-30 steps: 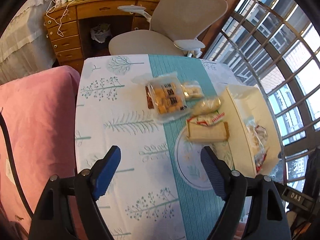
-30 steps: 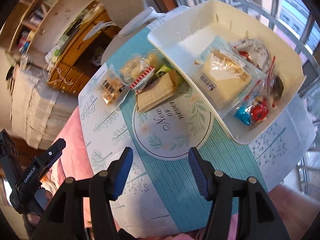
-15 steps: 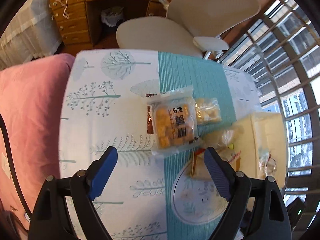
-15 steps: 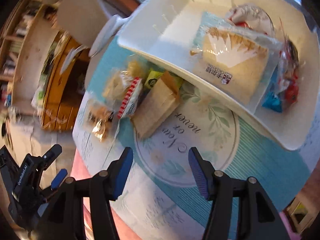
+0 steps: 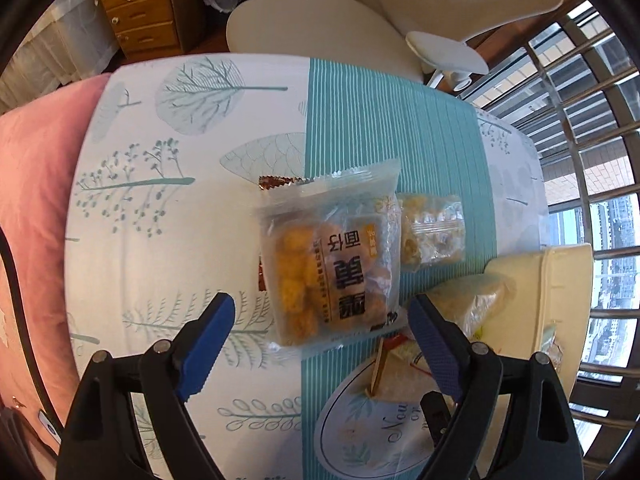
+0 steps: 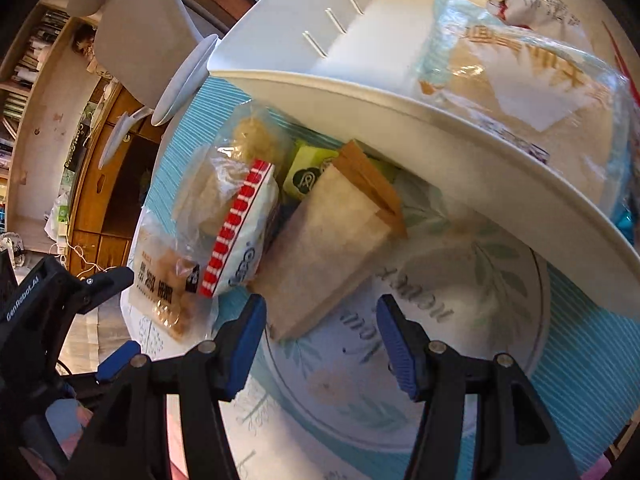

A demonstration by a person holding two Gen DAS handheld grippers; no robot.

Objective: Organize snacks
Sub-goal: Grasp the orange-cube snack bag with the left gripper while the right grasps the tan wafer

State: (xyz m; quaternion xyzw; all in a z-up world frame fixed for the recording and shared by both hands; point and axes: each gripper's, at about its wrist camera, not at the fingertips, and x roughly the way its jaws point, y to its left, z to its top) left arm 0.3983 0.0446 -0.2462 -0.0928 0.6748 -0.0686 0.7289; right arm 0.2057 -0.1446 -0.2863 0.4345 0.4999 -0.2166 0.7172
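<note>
A clear packet of yellow fried snacks point(image 5: 332, 264) lies on the tablecloth, on top of a brown packet point(image 5: 280, 181). My left gripper point(image 5: 320, 304) hovers over it, open wide, the packet's near end between the pads but untouched. In the right wrist view, a brown paper-wrapped pack point(image 6: 332, 240) lies against the white tray point(image 6: 440, 136). My right gripper point(image 6: 320, 304) stands open just short of that pack's near corner, holding nothing. A wrapped bread slice point(image 6: 520, 68) and other packets lie in the tray. The left gripper point(image 6: 116, 320) shows at the left edge.
A red-striped packet point(image 6: 240, 232), a clear bag of pale pieces point(image 6: 248, 136) and a green packet point(image 6: 308, 168) crowd beside the brown pack. A small clear packet point(image 5: 434, 232) lies right of the yellow one. A chair point(image 5: 360, 12), pink cushion point(image 5: 32, 200) and window bars point(image 5: 580, 120) surround the table.
Both grippers have sunk toward the table. The left one came over the yellow snack packet with its jaws a little wider. The right one rolled and closed in on the brown pack.
</note>
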